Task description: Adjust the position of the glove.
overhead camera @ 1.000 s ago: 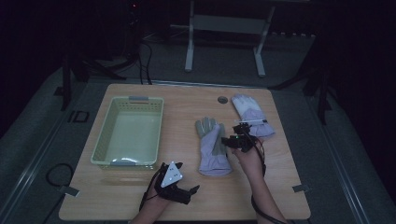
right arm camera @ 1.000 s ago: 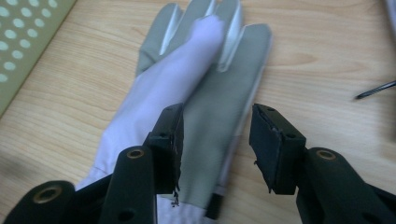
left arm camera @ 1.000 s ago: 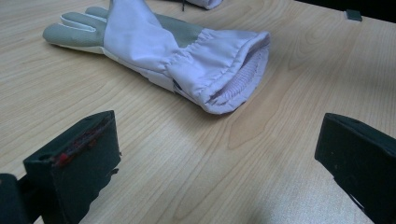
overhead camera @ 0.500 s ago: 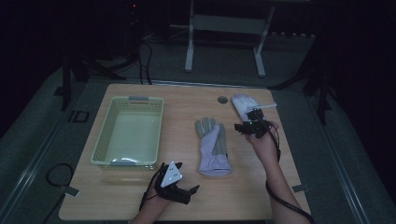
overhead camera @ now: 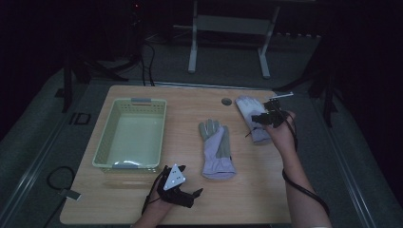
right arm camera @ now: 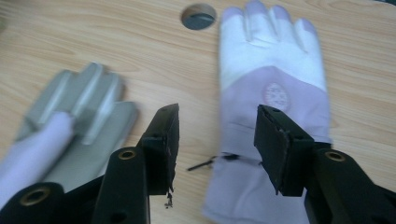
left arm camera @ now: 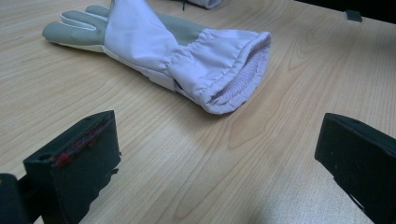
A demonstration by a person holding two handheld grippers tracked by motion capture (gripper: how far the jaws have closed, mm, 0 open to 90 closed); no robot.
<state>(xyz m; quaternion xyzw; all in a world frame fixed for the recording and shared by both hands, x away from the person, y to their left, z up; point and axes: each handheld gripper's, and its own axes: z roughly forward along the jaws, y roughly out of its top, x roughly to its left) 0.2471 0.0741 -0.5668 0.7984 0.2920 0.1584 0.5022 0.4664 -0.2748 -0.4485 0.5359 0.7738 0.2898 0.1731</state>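
The right gripper [right arm camera: 215,144] hovers with fingers [right arm camera: 161,140] apart and empty above the white glove's [right arm camera: 273,93] cuff; the left gripper's [left arm camera: 219,163] fingers, wide open, face the grey-palmed glove [left arm camera: 187,56] on the tabletop [left arm camera: 289,70].

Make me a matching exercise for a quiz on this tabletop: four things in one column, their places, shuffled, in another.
1. basket
2. grey-palmed glove
3. white-backed glove
4. left tool

A. table's middle
B. near table edge, jaws open
C. table's left side
D. below the right tool

Pairs: 1-C, 2-A, 3-D, 4-B
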